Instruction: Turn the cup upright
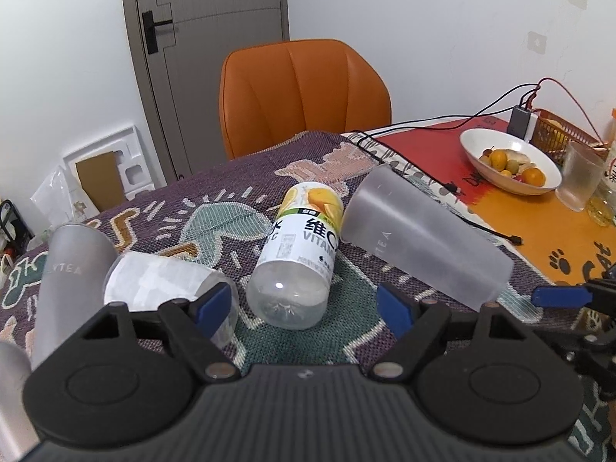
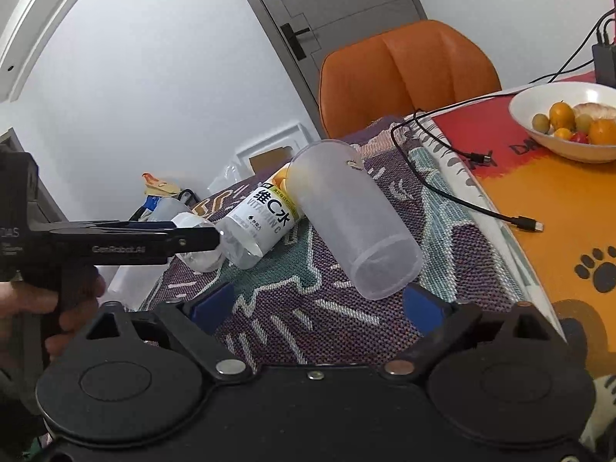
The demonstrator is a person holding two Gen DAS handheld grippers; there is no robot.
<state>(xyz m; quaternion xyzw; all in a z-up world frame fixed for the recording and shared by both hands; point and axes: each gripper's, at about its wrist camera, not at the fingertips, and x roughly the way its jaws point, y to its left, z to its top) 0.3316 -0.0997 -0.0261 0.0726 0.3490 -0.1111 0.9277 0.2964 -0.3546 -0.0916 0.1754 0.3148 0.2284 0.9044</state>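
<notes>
A frosted plastic cup (image 1: 419, 238) lies on its side on the patterned cloth, mouth toward the right gripper; it also shows in the right wrist view (image 2: 346, 215). My right gripper (image 2: 319, 304) is open, its blue pads just short of the cup's rim. My left gripper (image 1: 304, 308) is open and empty, just in front of a lying vitamin water bottle (image 1: 300, 254). Another frosted cup (image 1: 69, 269) stands upside down at the left, with a clear cup (image 1: 165, 285) lying beside it.
A white bowl of fruit (image 1: 512, 161) and a glass (image 1: 577, 177) stand on the orange mat at right. Black cables (image 2: 462, 192) run across the table. An orange chair (image 1: 304, 92) stands behind the table. The left gripper (image 2: 115, 242) reaches in at the left of the right wrist view.
</notes>
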